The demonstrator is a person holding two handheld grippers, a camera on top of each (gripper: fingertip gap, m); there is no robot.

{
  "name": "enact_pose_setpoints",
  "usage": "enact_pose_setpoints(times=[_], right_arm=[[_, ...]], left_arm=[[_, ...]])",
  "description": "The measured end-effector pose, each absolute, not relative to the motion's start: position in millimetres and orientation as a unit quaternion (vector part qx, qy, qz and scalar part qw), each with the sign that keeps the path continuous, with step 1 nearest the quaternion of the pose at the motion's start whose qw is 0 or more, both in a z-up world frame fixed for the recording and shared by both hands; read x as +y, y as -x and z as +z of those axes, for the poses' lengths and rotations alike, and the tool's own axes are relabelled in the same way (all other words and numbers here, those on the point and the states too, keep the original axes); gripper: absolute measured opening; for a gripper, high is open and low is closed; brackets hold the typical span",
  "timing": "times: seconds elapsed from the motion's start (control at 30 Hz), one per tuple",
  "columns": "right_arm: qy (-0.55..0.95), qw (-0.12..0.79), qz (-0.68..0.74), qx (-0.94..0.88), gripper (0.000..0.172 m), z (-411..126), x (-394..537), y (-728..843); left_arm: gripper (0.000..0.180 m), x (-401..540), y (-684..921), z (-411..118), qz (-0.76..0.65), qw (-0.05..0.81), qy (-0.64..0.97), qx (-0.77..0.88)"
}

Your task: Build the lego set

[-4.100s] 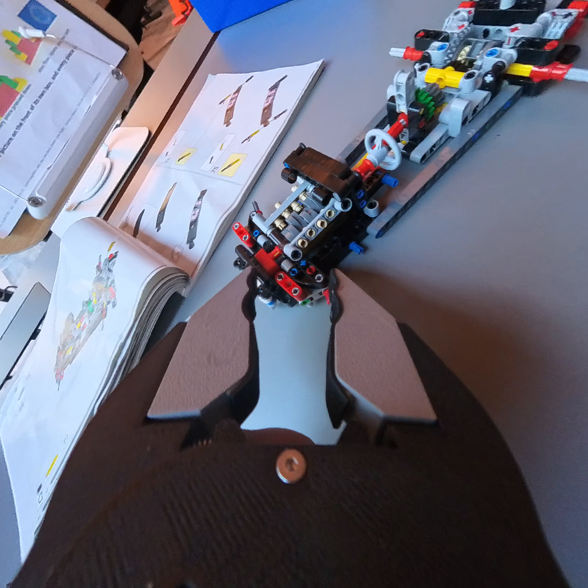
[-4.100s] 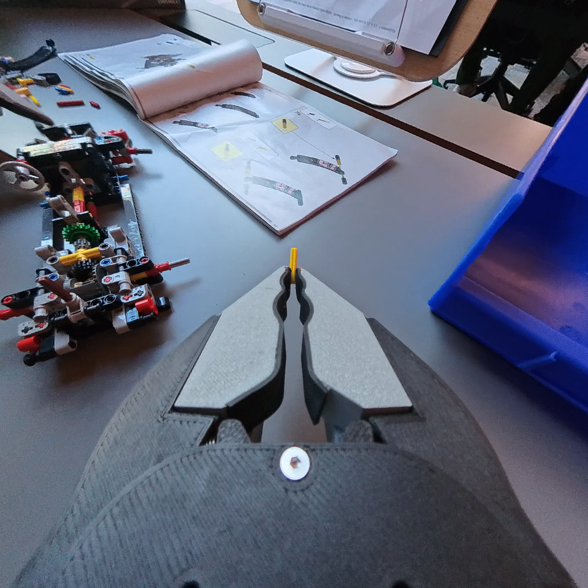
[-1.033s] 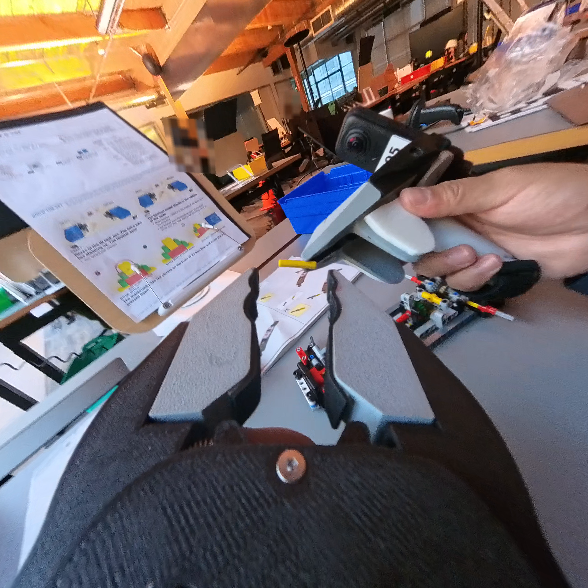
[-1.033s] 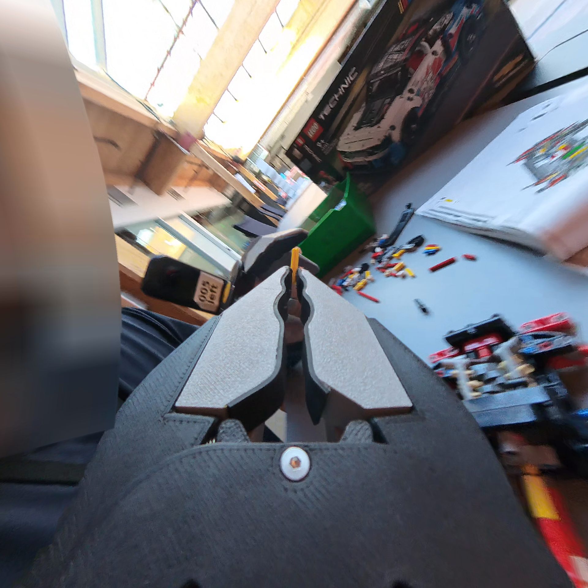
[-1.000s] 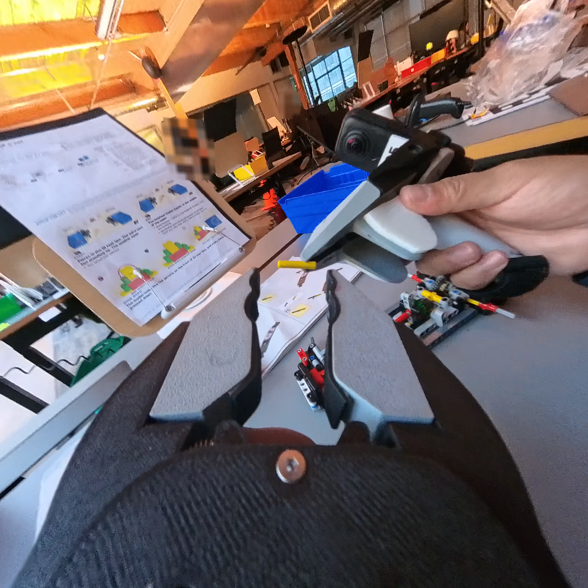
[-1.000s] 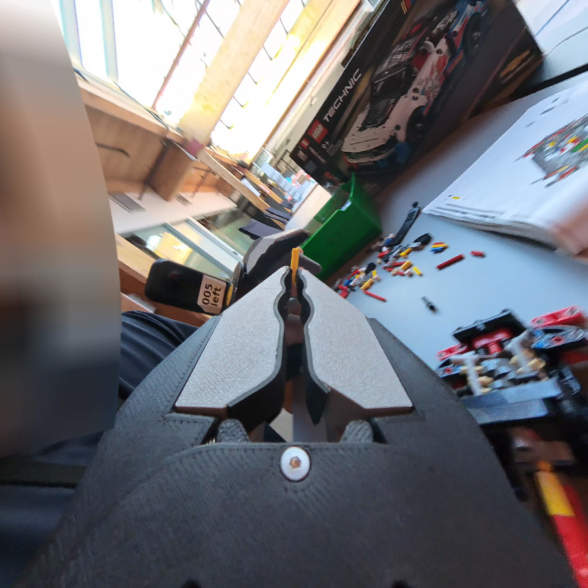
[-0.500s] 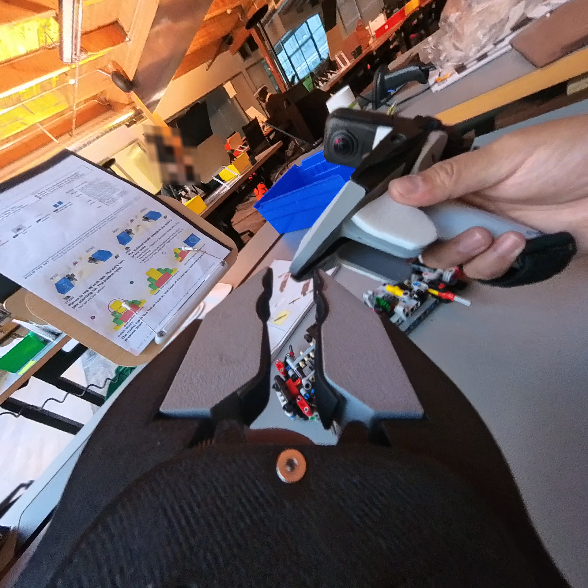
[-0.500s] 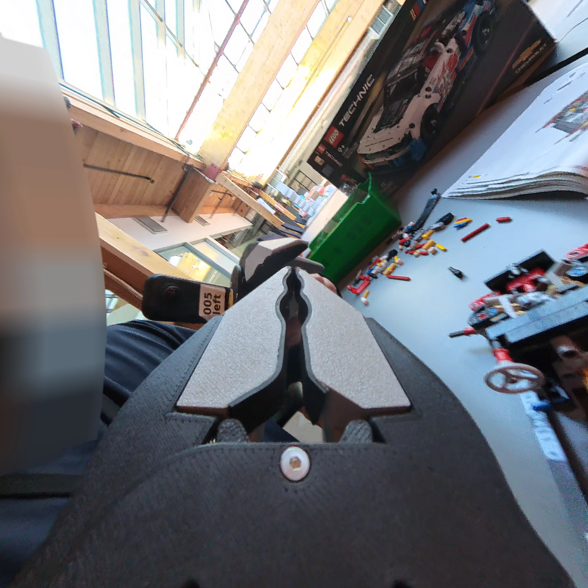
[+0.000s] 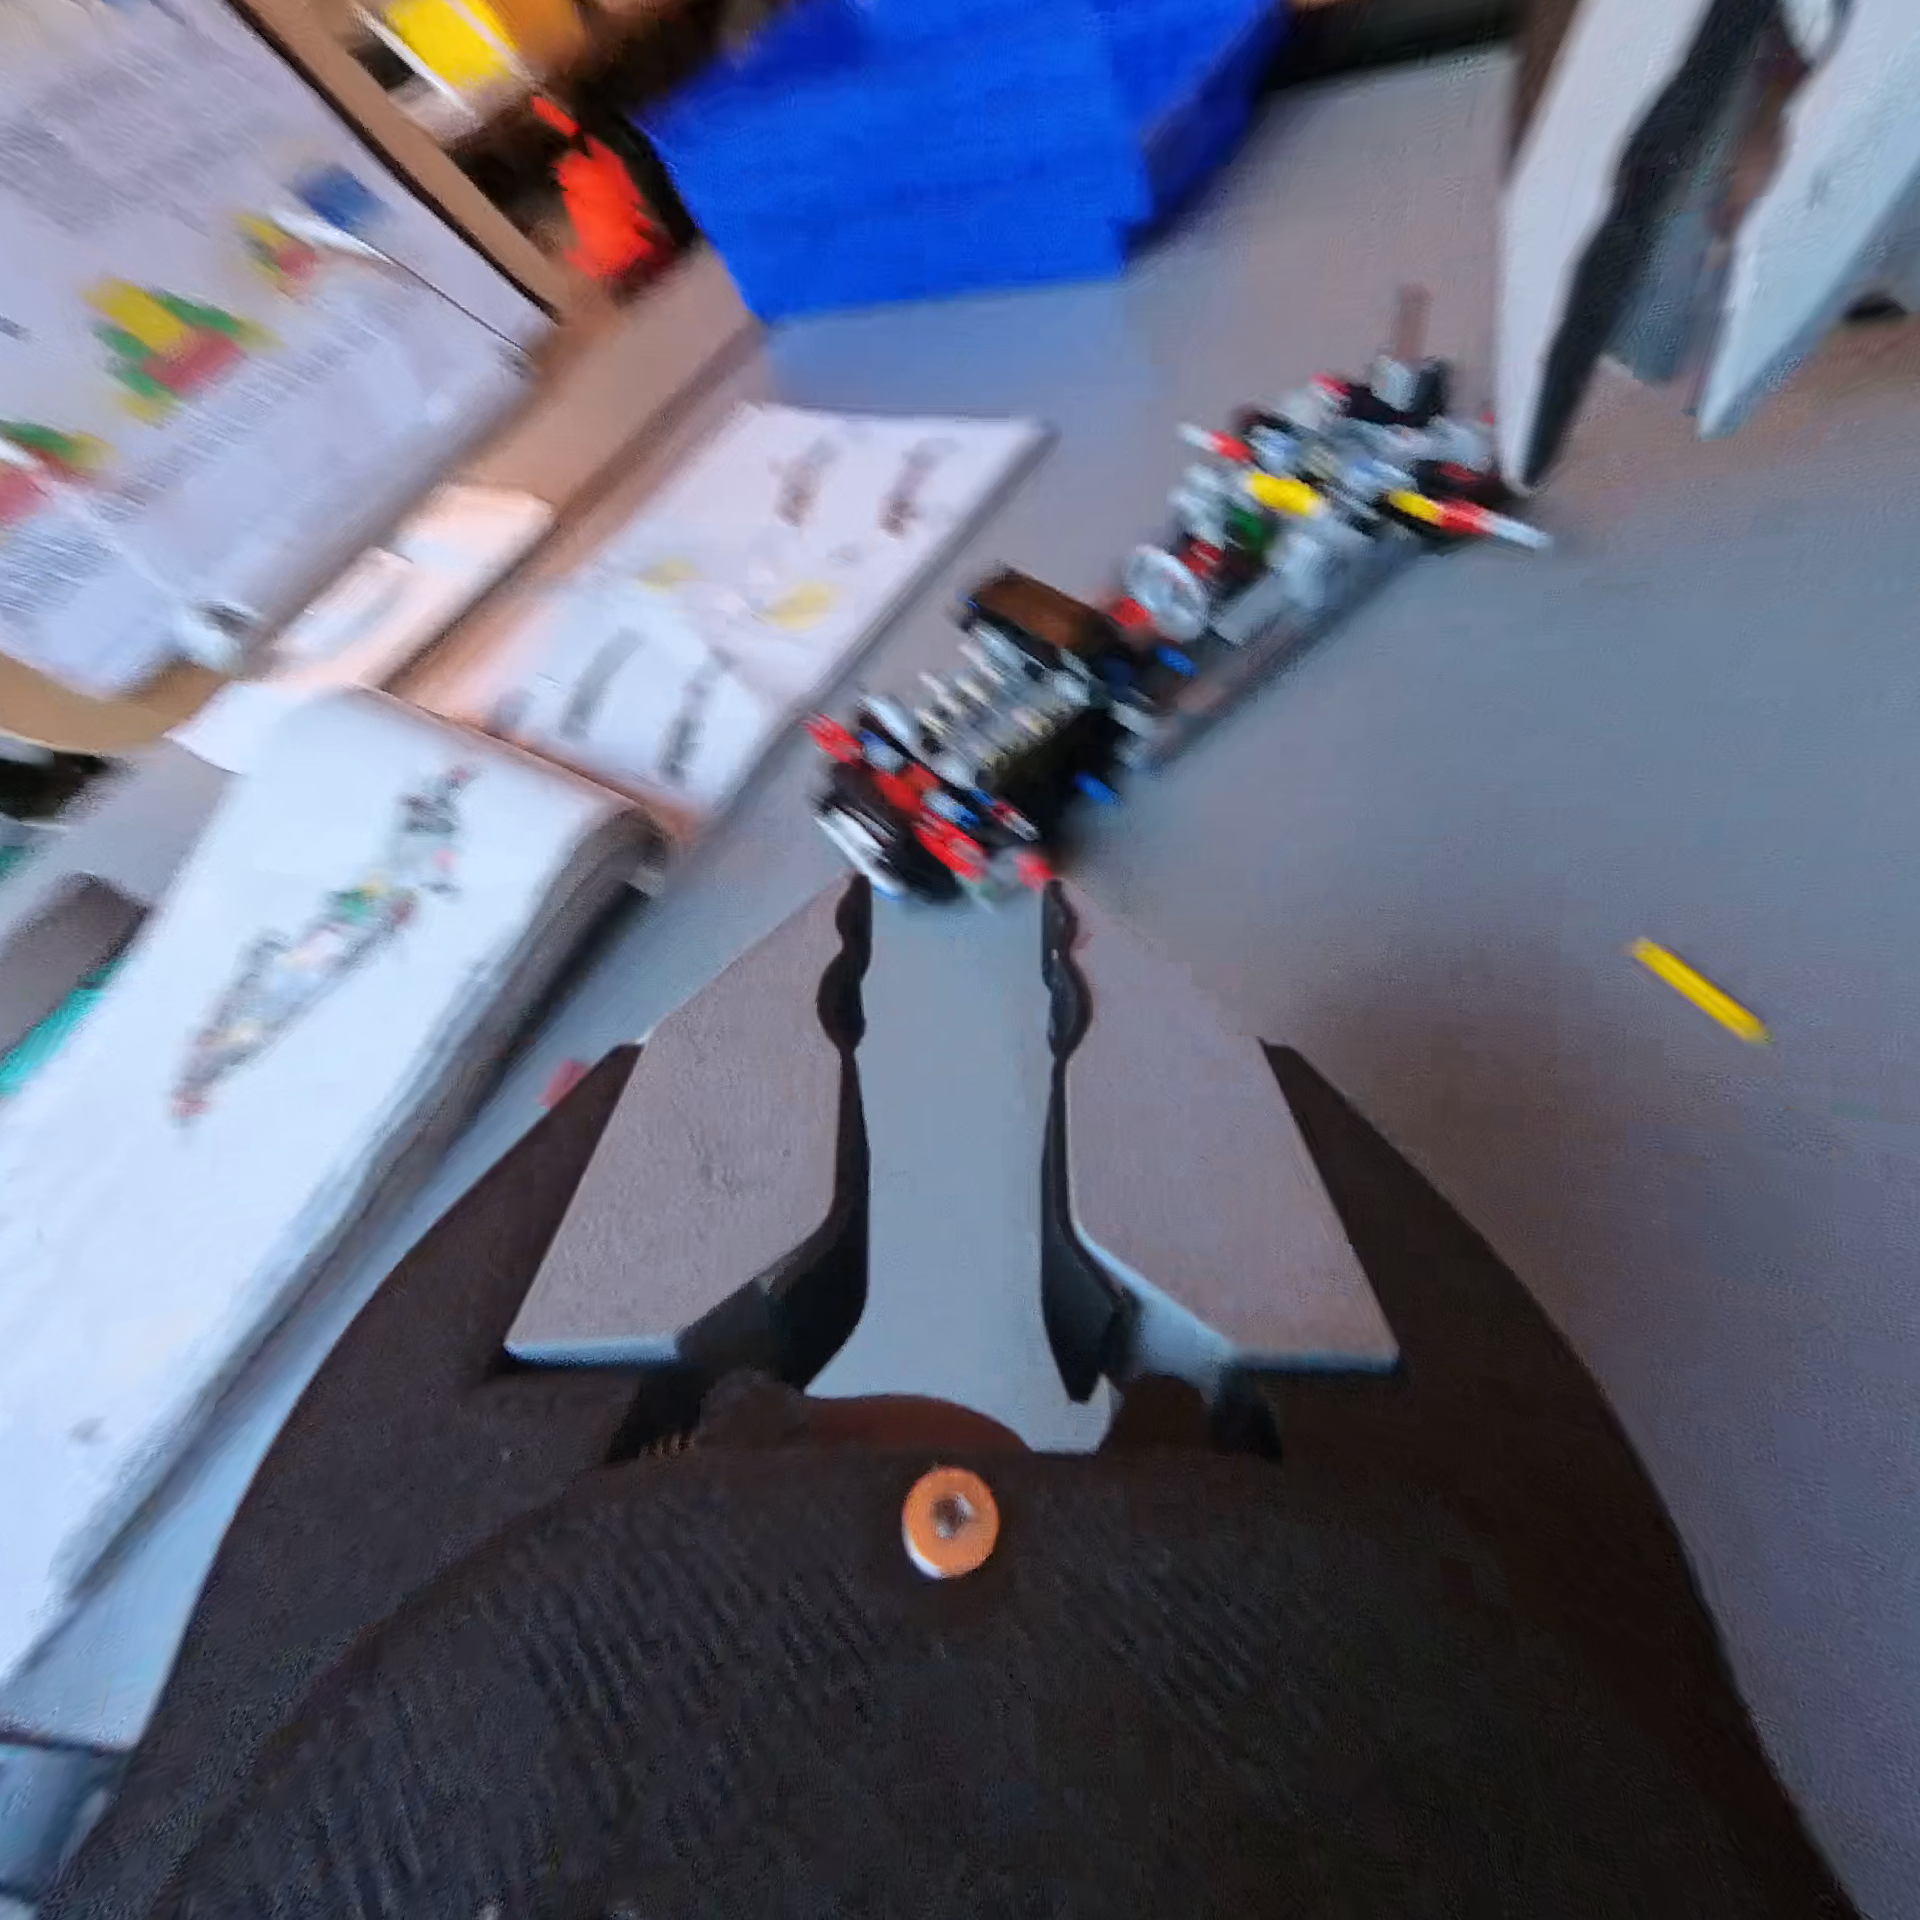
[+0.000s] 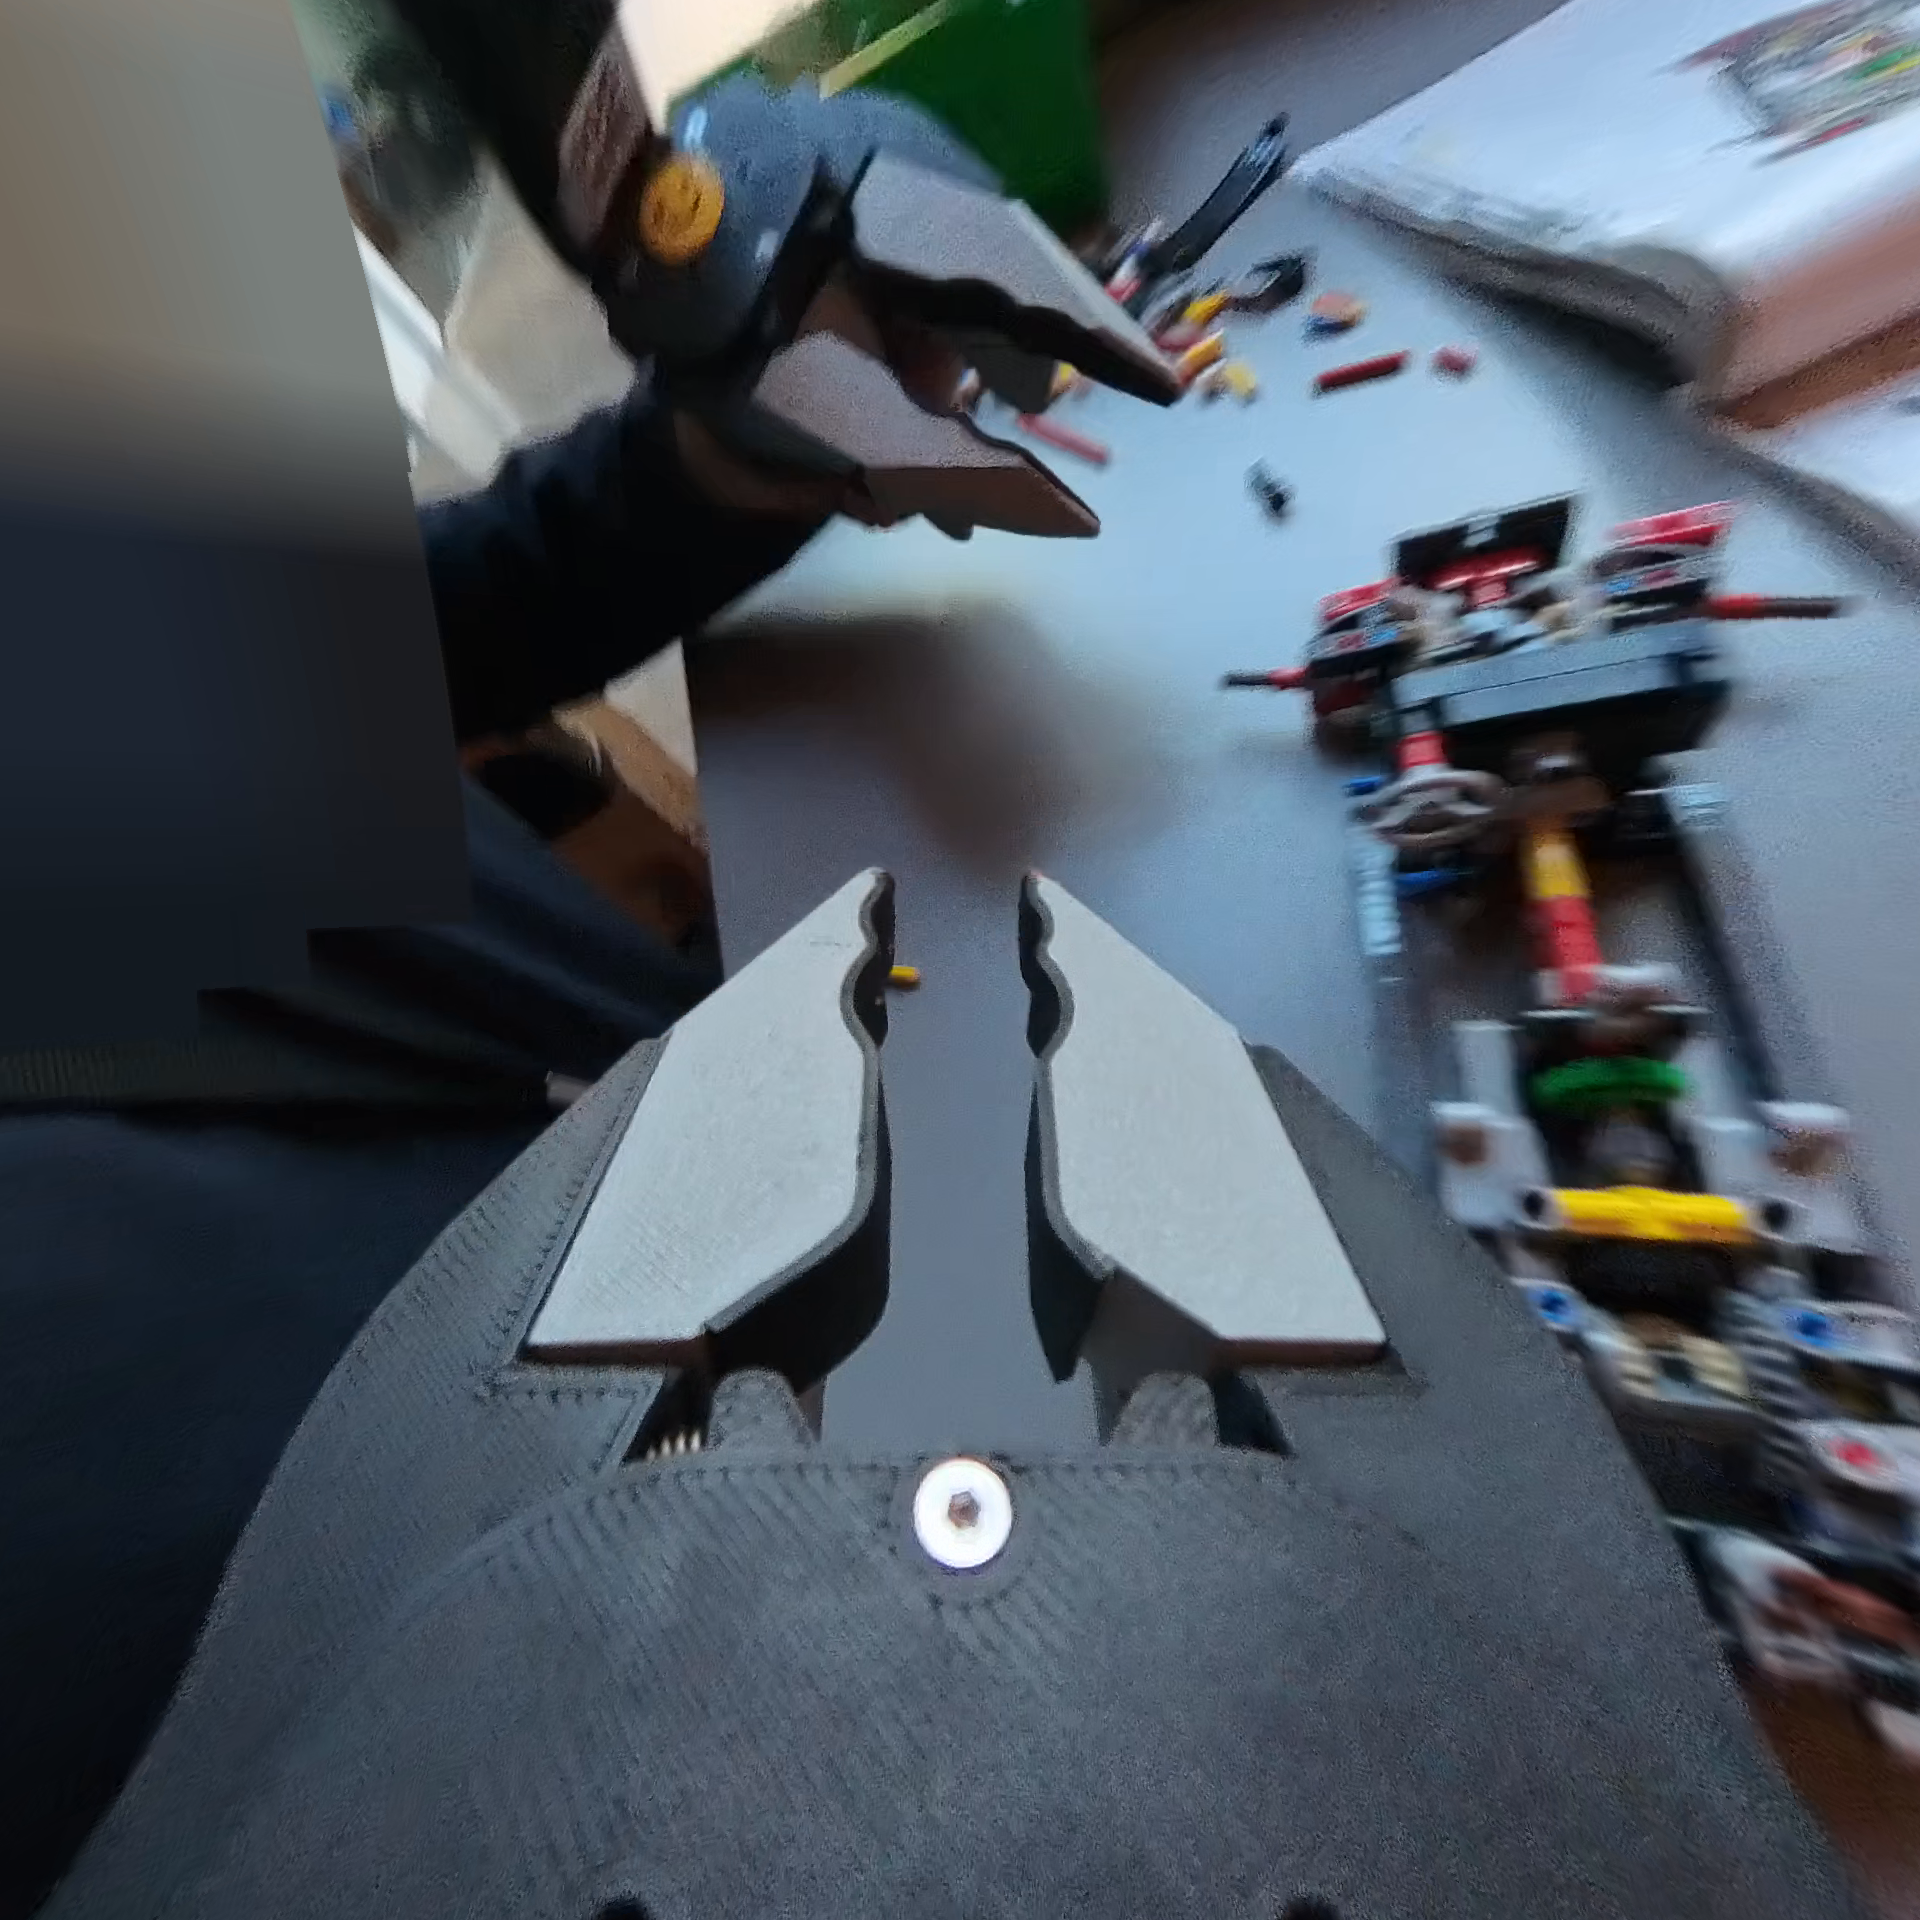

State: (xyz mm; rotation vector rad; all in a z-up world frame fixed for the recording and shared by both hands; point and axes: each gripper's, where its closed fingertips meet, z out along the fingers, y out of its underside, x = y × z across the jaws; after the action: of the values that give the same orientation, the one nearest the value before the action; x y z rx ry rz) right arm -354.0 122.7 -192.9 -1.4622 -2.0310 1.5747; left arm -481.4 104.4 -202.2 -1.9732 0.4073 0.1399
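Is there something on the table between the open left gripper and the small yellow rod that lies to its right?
Nothing visible. The left gripper is open and holds nothing; the yellow rod lies alone on bare grey table to its right. The brick model sits ahead of the fingertips, not toward the rod.

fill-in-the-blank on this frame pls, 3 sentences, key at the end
1. The jaws of the left hand-held gripper stand ____, with bare table between them.
2. The small yellow rod lies loose on the ____.
3. The large bin beyond the open instruction booklet is ____ in colour.

Missing words: open; table; blue
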Motion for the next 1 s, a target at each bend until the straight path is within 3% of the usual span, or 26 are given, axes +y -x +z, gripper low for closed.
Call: enact_pose_setpoints(times=[0.1,0.2,0.23,0.47,0.8,1.0], right_arm=[[0.420,0.062,0.477,-0.770,0.022,-224,69,333],[0.341,0.091,0.368,-0.860,0.025,-274,59,326],[0.323,0.113,0.376,-0.861,0.019,-270,59,329],[0.267,0.105,0.338,-0.897,0.029,-268,71,329],[0.472,0.095,0.406,-0.776,0.034,-257,48,337],[0.501,0.172,0.352,-0.772,0.019,-271,56,346]], left_arm=[[0.032,65,448,-222,-0.032,0.491,0.851,0.182],[0.035,44,422,-235,-0.076,0.470,0.863,0.167],[0.037,41,416,-239,-0.070,0.464,0.867,0.169],[0.039,31,396,-244,-0.057,0.464,0.869,0.160],[0.037,41,381,-259,0.002,0.427,0.882,0.199],[0.037,47,375,-261,0.006,0.425,0.876,0.228]])
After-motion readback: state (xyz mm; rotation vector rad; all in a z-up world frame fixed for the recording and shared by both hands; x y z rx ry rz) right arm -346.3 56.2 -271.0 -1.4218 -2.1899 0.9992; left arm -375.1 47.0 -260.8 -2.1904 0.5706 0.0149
